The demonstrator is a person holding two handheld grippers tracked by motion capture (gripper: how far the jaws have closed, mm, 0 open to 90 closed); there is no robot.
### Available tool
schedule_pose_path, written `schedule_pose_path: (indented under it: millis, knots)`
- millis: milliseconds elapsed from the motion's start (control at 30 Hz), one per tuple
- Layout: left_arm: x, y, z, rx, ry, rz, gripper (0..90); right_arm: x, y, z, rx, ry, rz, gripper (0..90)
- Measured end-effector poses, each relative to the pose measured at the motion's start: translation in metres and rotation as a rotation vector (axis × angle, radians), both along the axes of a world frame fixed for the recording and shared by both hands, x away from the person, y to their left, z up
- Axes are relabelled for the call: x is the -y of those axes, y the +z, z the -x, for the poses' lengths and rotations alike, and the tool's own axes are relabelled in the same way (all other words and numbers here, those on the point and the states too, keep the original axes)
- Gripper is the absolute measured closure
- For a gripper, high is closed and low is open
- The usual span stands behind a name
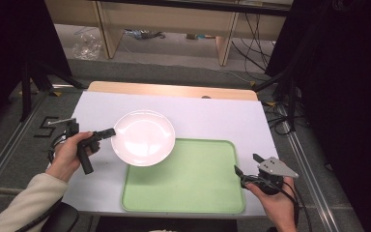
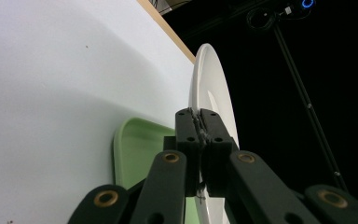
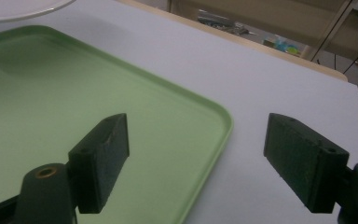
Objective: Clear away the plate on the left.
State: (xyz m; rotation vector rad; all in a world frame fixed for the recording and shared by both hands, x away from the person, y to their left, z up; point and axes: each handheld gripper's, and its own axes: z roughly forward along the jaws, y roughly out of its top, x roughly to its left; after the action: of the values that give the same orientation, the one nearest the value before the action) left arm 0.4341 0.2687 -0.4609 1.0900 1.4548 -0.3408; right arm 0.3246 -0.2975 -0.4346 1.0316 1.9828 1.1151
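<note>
A round white plate (image 1: 144, 137) hangs above the table, partly over the far left corner of the green tray (image 1: 198, 179). My left gripper (image 1: 112, 132) is shut on the plate's left rim. In the left gripper view the plate (image 2: 209, 88) stands edge-on, its rim pinched between the two black pads (image 2: 189, 128), with the tray (image 2: 135, 154) below. My right gripper (image 1: 245, 163) stands open beside the tray's right edge with nothing between its fingers (image 3: 105, 158). In the right gripper view, the tray's corner (image 3: 214, 126) lies between the jaws and the plate's rim (image 3: 14, 11) shows at top left.
A white sheet (image 1: 212, 121) covers the table, with a wooden edge (image 1: 174, 90) at the back. Black stands and cables (image 1: 285, 96) crowd the floor to the right; wooden furniture legs (image 1: 224, 48) stand behind.
</note>
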Motion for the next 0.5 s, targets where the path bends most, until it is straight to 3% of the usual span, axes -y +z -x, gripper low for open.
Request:
schedule_pose_path:
  millis: [133, 267, 500]
  knots:
    - [0.0006, 0.0004, -0.0002, -0.012, -0.013, -0.019, 87.0, -0.0003, -0.0003, -0.0002, 0.005, -0.001, -0.002, 23.0]
    - [0.0025, 0.0007, -0.0002, -0.011, -0.015, -0.022, 87.0, -0.001, -0.0006, 0.0004, -0.01, -0.001, -0.01, 23.0]
    - [0.0064, 0.0009, -0.0007, -0.012, -0.026, -0.023, 87.0, -0.0005, -0.0005, -0.0001, 0.006, -0.002, -0.003, 23.0]
